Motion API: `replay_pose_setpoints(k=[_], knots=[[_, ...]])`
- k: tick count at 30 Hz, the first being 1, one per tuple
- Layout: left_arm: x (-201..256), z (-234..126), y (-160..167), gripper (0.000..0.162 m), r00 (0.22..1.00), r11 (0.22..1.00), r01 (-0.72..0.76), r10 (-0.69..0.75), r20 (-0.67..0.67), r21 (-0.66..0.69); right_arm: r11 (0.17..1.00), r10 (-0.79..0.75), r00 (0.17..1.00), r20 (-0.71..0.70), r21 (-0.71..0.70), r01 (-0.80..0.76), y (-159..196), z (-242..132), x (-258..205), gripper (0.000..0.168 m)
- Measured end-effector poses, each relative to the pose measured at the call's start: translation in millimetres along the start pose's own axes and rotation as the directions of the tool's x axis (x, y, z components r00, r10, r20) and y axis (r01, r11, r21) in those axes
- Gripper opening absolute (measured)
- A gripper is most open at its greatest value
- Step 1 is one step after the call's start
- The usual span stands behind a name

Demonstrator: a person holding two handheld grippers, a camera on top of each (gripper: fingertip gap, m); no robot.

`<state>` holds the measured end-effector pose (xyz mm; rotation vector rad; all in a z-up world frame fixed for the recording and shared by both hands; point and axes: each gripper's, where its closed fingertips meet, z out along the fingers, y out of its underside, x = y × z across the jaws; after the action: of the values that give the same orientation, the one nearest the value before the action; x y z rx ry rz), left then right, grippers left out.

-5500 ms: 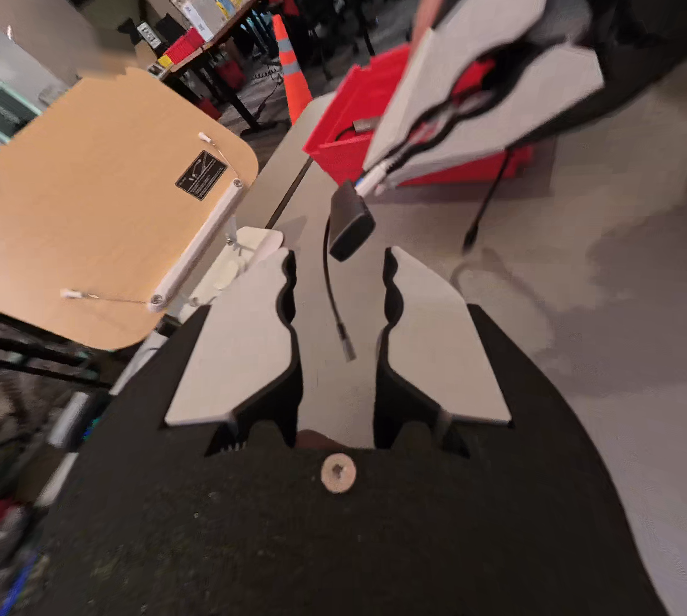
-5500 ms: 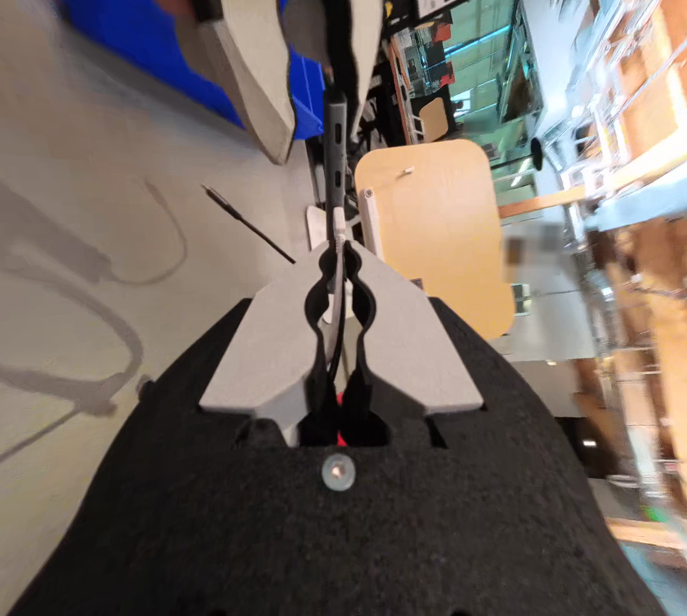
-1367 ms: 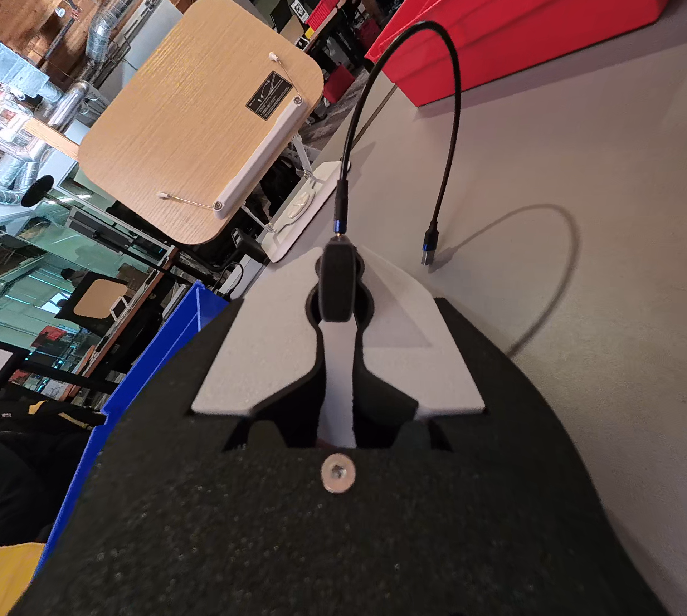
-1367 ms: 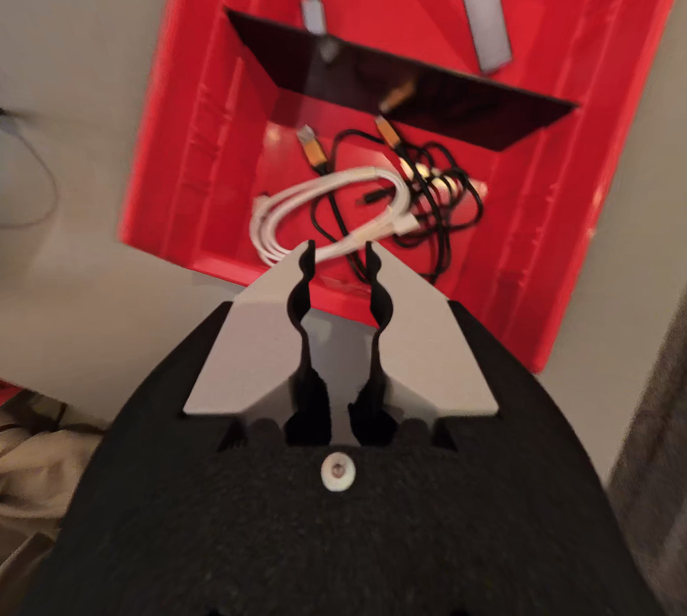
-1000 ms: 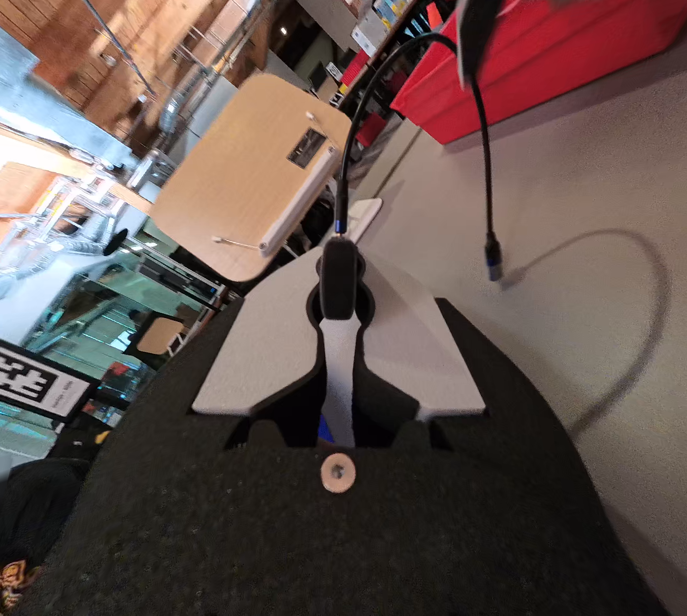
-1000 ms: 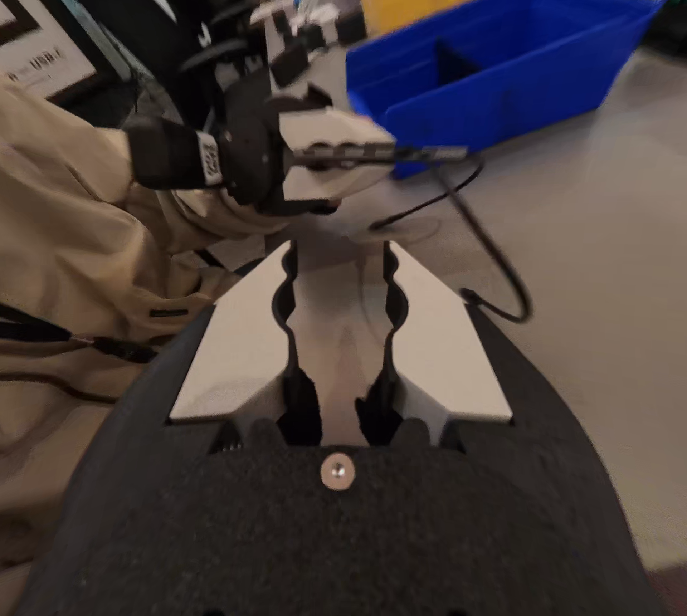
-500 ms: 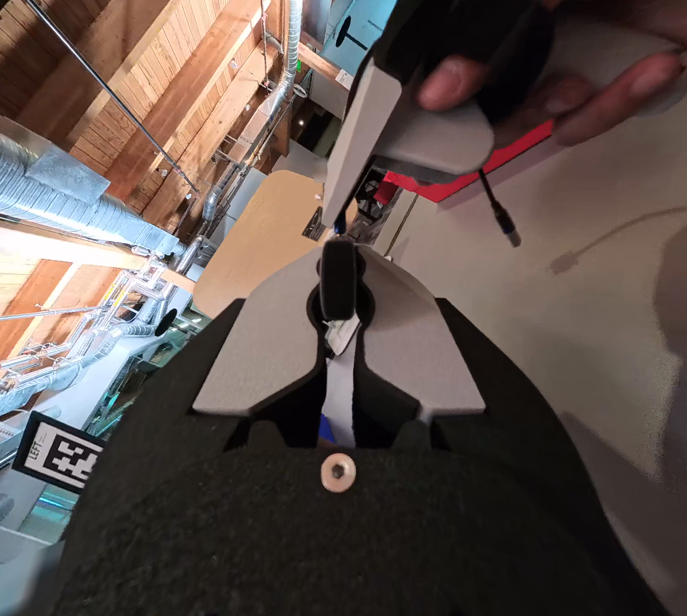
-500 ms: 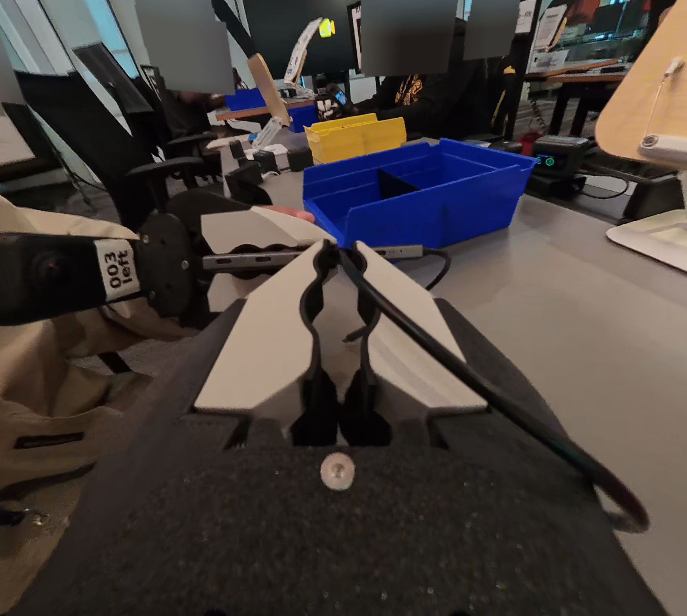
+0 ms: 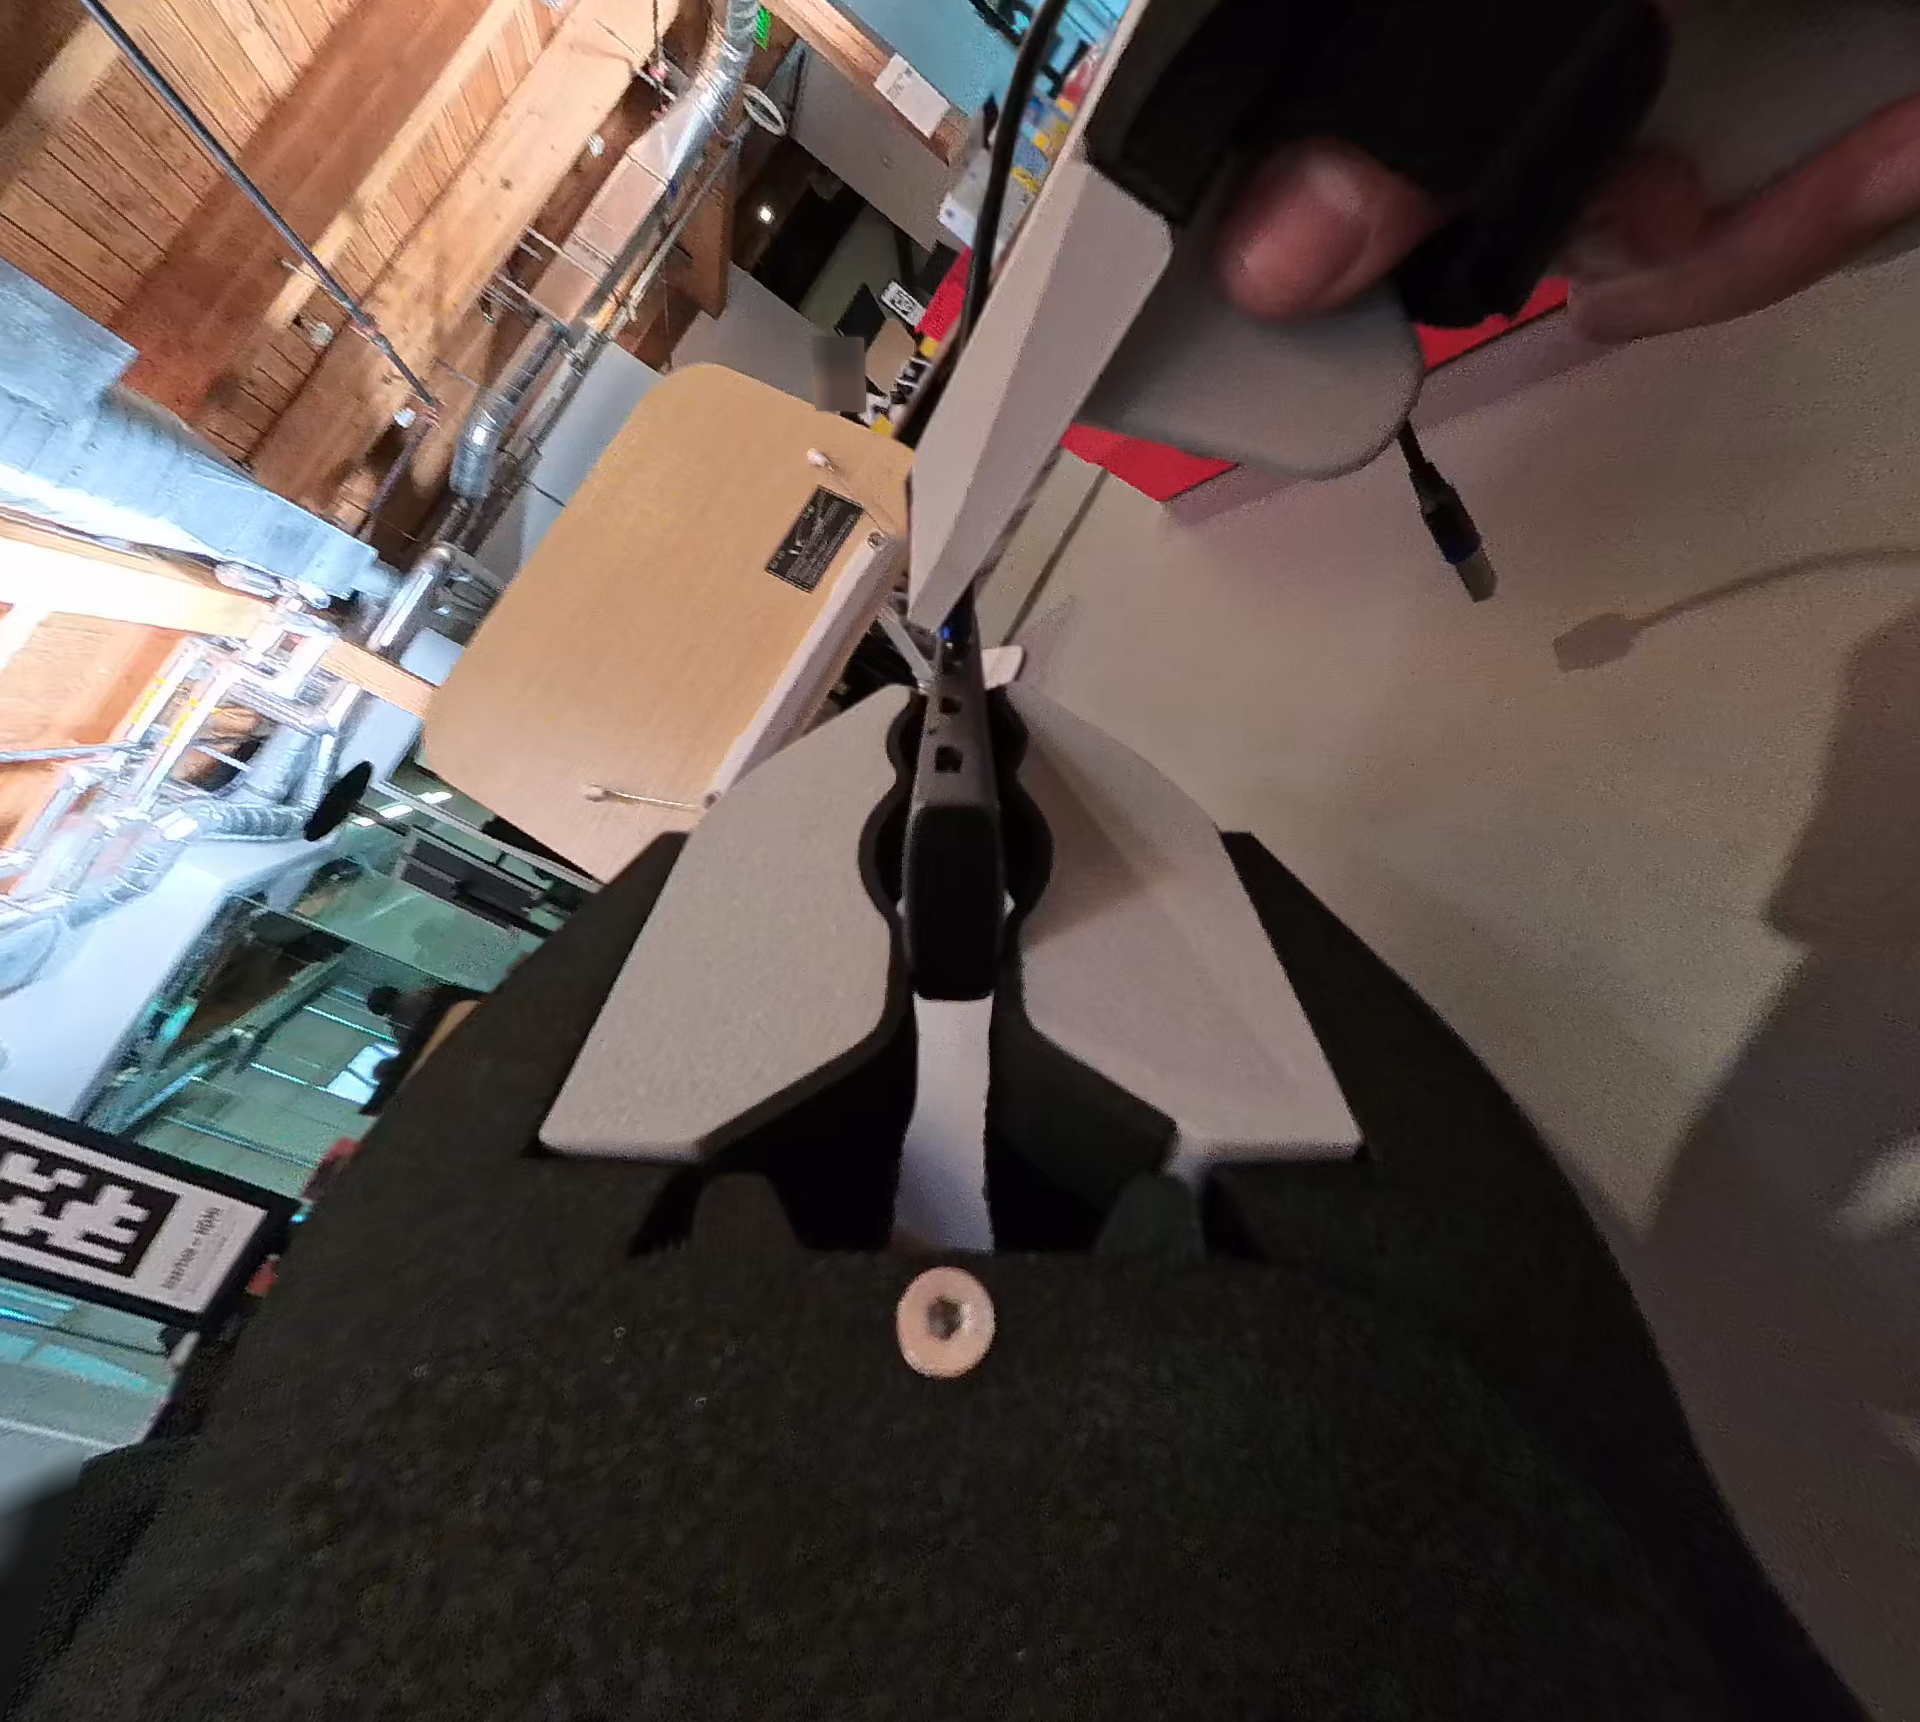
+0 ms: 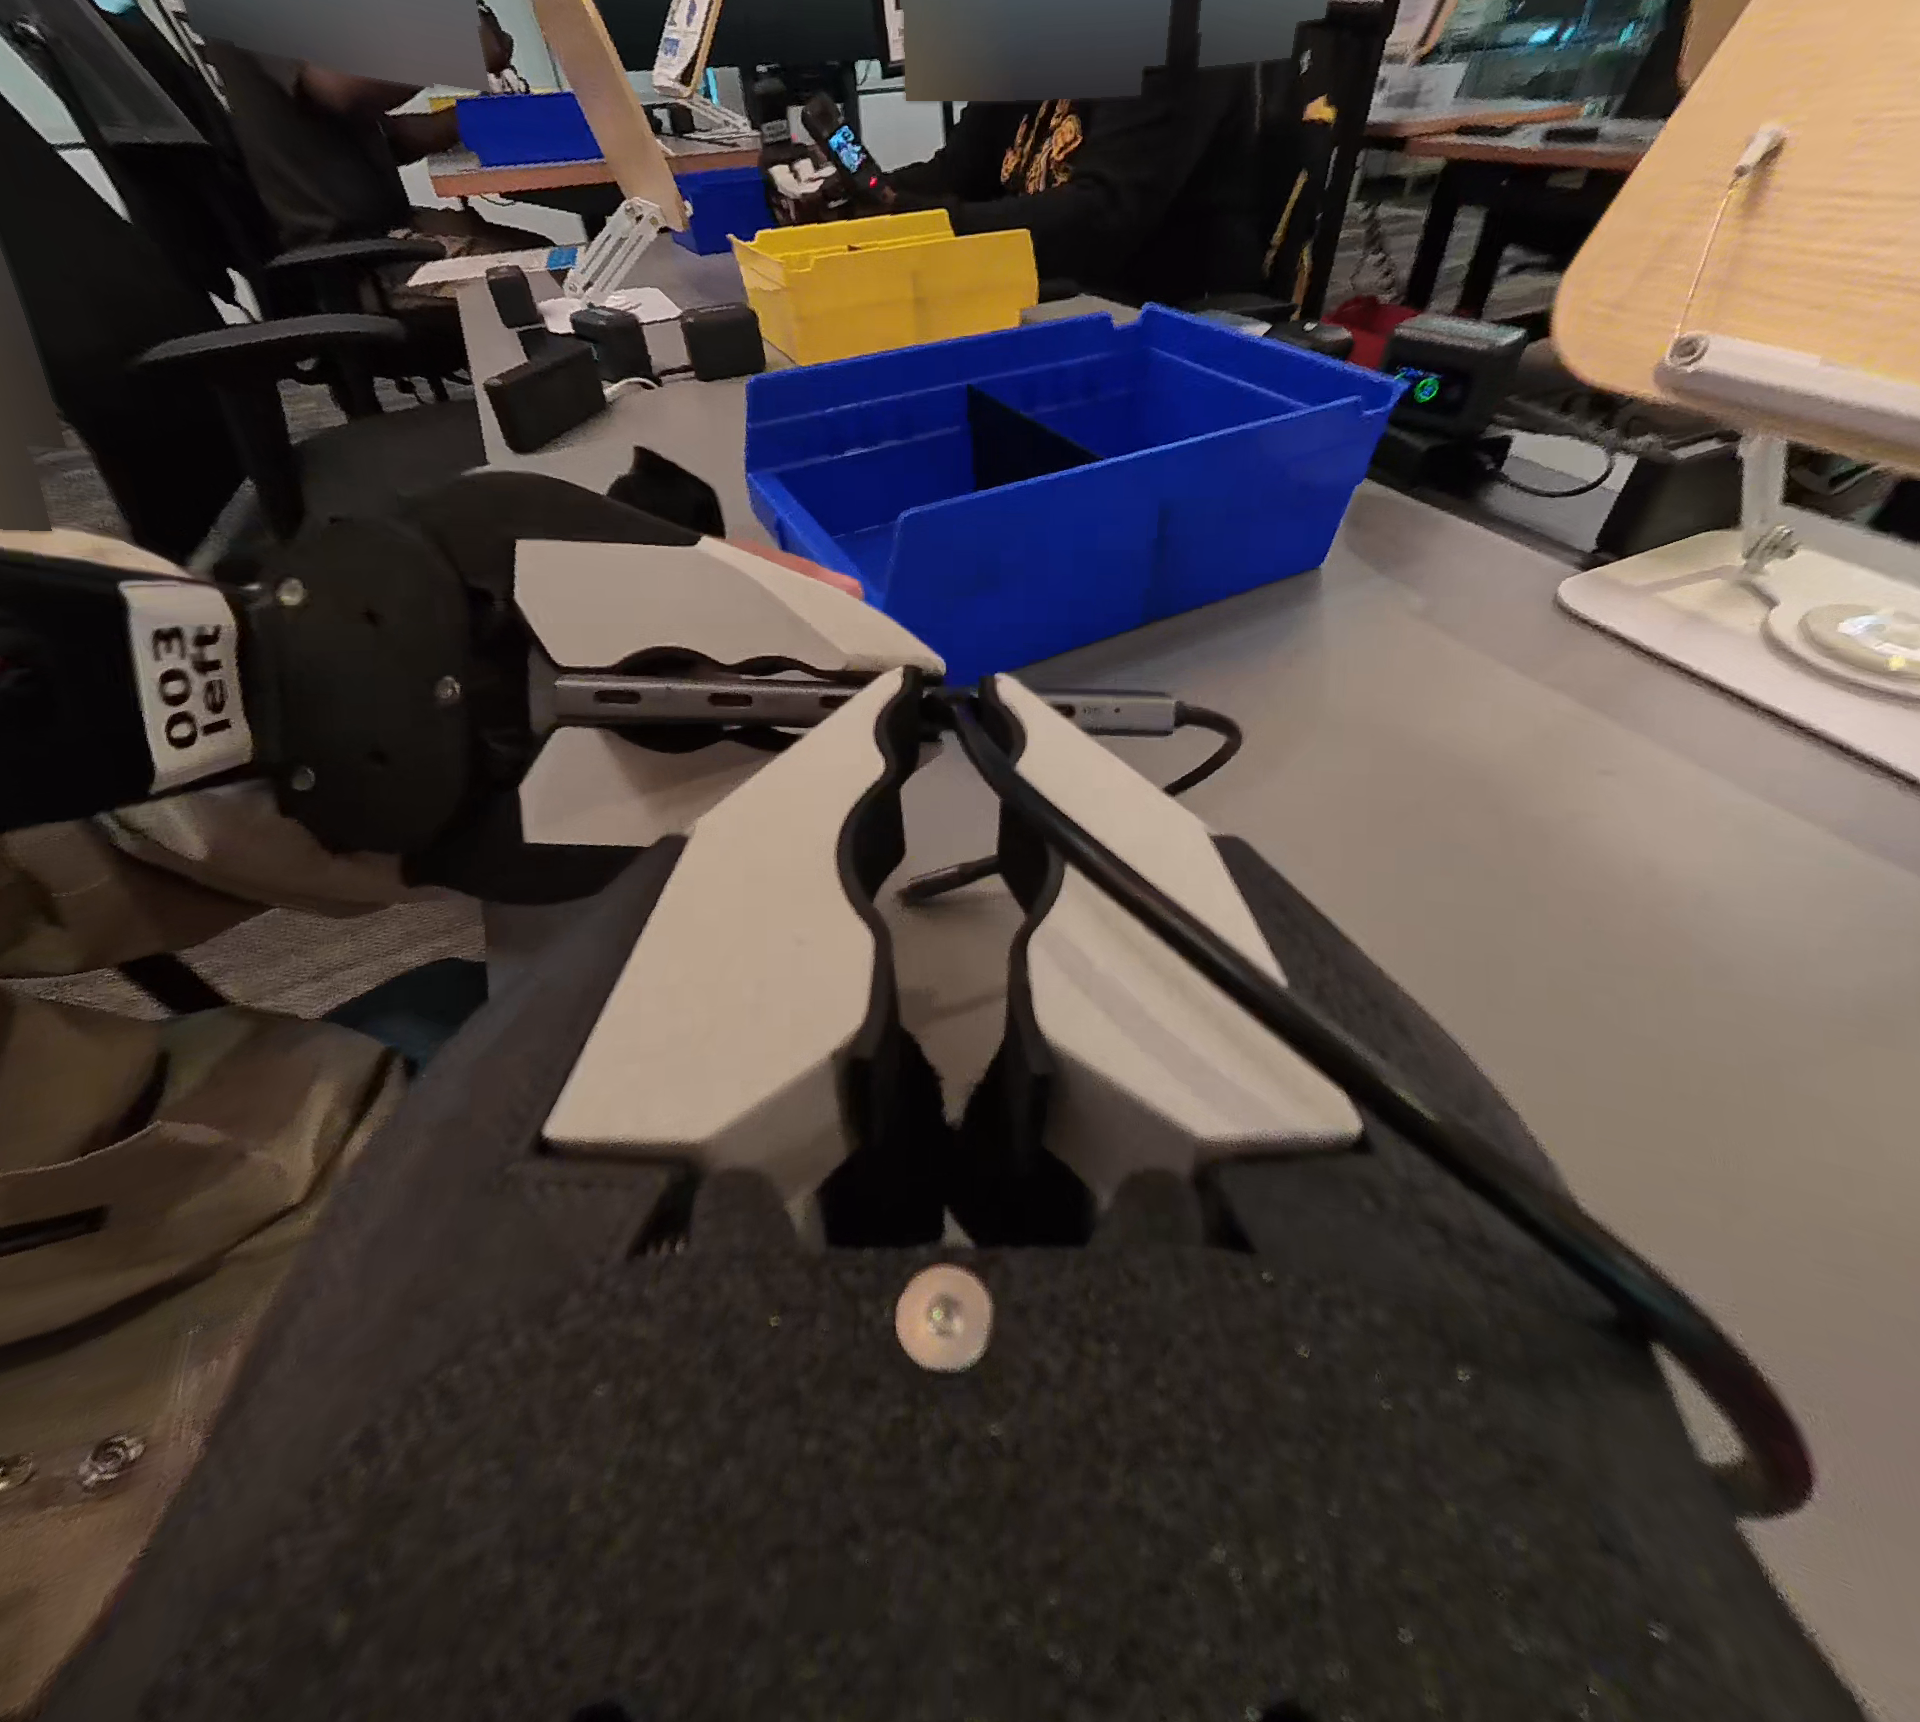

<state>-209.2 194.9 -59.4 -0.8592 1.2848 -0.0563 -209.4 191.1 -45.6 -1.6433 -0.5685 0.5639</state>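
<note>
My left gripper is shut on a slim grey hub, held end-on above the grey table. In the right wrist view the left gripper holds the hub level, coming in from the left. My right gripper is shut at its tips on the black cable, right where it leaves the hub's far end. The cable runs back over the gripper's body in a loop. Its plug dangles free above the table. A hand holds the right gripper.
A blue divided bin stands just beyond the grippers, with a yellow bin behind it. A second grey adapter with its own cable lies on the table. A wooden board on a white stand is at the right. People sit at desks behind.
My right gripper was open and apart a second ago. It has moved up to the hub's end and shut on the cable. The left gripper still holds the hub, now tilted.
</note>
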Motion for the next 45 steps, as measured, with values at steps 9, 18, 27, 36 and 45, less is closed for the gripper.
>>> replay_pose_setpoints(k=[9, 18, 27, 36, 45], knots=[[-51.9, -2.4, 52.9, 0.011, 0.991, 0.98, 0.077, -0.056, 0.12, -0.182, 0.963, 0.25, 0.968, -0.037, 0.116, -0.244, -23.1, -66.3, 74.5, 0.009], [13.4, 5.4, 25.5, 0.01, 0.996, 0.997, -0.008, 0.002, -0.087, -0.076, 0.884, 0.377, 0.92, 0.105, 0.258, -0.391, -114.8, -136.9, 125.4, 0.009], [12.9, 4.8, 31.2, 0.01, 0.994, 0.994, 0.024, -0.035, -0.101, -0.106, 0.615, 0.739, 0.574, -0.352, 0.003, -0.789, 51.8, -174.6, 239.2, 0.015], [21.0, 5.2, 30.8, 0.01, 0.992, 0.995, -0.002, -0.011, -0.126, -0.104, 0.565, 0.471, 0.585, -0.66, -0.283, -0.775, 122.6, -217.5, 238.1, 0.023], [20.7, 4.5, 29.2, 0.01, 0.992, 0.995, -0.007, -0.005, -0.126, -0.096, 0.835, 0.338, 0.793, -0.507, -0.227, -0.501, 55.6, -194.1, 237.0, 0.0]])
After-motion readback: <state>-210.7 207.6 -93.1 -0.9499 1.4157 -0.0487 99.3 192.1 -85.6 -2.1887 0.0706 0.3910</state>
